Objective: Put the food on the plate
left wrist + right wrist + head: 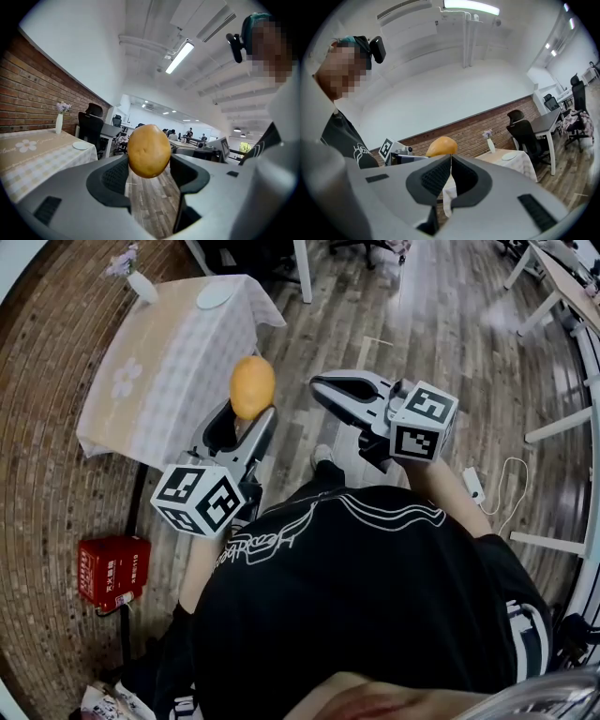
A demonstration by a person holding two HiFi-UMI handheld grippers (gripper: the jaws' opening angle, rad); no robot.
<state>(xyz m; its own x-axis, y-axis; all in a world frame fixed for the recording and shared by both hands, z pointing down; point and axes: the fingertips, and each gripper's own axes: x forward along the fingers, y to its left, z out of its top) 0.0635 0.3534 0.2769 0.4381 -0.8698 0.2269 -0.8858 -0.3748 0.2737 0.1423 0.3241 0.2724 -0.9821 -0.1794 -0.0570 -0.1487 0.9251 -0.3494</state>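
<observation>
A yellow-brown potato-like food (252, 385) sits between the jaws of my left gripper (250, 415), which is shut on it and held in the air beside the table. In the left gripper view the food (149, 151) fills the gap between the pads. The white plate (214, 296) lies at the far end of the cloth-covered table (159, 371), and also shows as the plate (80, 146) at left. My right gripper (319, 388) is raised to the right, jaws shut together with nothing in them (451, 161). From there the food (441, 146) shows behind the pads.
A white vase with flowers (141, 282) stands at the table's far corner near the plate. A red box (112, 570) sits on the brick-patterned floor at lower left. Office chairs (91, 126) and desks stand beyond the table. White table legs (553, 427) are at the right.
</observation>
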